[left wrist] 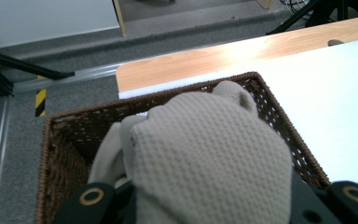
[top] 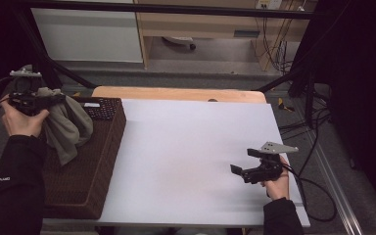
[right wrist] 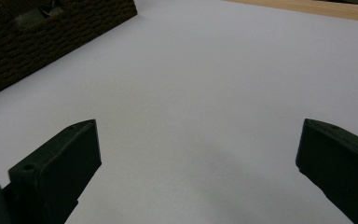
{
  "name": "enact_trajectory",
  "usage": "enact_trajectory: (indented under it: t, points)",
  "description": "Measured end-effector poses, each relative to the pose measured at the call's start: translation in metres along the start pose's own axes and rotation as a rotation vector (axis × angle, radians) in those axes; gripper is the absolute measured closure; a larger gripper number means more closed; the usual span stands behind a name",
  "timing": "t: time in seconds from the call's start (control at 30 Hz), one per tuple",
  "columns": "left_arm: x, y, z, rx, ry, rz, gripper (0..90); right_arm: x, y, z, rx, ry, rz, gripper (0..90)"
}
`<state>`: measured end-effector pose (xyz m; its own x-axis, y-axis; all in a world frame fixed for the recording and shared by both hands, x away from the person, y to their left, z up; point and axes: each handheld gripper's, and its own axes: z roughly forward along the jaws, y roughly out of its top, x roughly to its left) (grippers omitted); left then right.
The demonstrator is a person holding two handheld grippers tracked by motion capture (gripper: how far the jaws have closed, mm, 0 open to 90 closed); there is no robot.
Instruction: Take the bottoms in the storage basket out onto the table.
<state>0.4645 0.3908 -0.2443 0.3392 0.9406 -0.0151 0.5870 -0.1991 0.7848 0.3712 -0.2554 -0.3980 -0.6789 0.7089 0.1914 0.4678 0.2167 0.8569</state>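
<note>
Nearest in the high view: dark sleeves rising from the bottom edge, with the right gripper (top: 241,165) held low over the white table top (top: 186,147) near its right front, jaws spread wide and bare. Farther left, the left gripper (top: 54,100) raised above the brown wicker basket (top: 85,181), jaws clamped on a grey-beige cloth (top: 68,128) that hangs down in folds toward the basket's inside. Basket standing at the table's left edge, touching the white top; strip of bare wood (top: 176,93) along the far edge. From the left gripper view: cloth (left wrist: 209,158) bunched close up between the two black jaws, pinched tight, its waffle weave plain to see; woven basket rim (left wrist: 177,91) below and behind it, white top to the right, grey floor beyond. From the right gripper view: right gripper (right wrist: 198,163) with two black jaws standing far apart over bare white surface (right wrist: 200,84), nothing between them; corner of the basket (right wrist: 51,32) at upper left, well apart from the jaws.
</note>
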Motion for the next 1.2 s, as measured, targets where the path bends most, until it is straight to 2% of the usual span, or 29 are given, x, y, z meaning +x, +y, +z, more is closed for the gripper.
enact_trajectory:
  t: [0.77, 1.0, 1.2]
  points:
    - [-0.019, 0.024, -0.056, -0.039, -0.034, 0.091, 79.9, 0.000, 0.000, 0.000, 0.001, -0.001, 0.000, 0.5]
    - [-0.022, 0.031, -0.069, -0.049, -0.046, 0.093, 80.0, 0.000, 0.000, 0.000, 0.000, -0.001, 0.000, 0.4]
    - [-0.026, 0.035, -0.079, -0.048, -0.043, 0.112, 80.0, 0.000, 0.000, 0.001, 0.001, -0.001, 0.000, 0.4]
